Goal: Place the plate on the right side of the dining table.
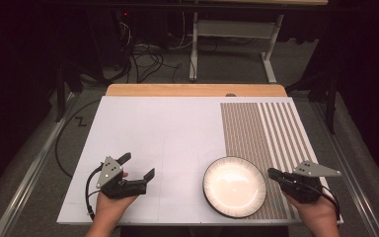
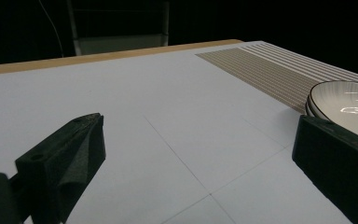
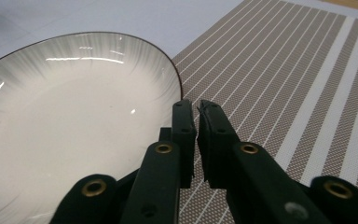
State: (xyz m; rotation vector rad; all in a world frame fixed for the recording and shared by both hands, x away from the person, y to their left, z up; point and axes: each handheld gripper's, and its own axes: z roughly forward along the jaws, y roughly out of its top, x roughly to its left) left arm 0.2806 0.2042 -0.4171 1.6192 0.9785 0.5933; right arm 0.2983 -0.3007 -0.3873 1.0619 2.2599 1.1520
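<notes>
Right claw (image 3: 196, 109) pinching plate (image 3: 74, 121) rim, no lettering

A round, shallow white plate (image 1: 234, 186) with a thin dark rim and fine grey streaks radiating round its border lies flat and empty on the table's near right, its right part resting on the striped brown-and-white placemat (image 1: 261, 133).
</notes>
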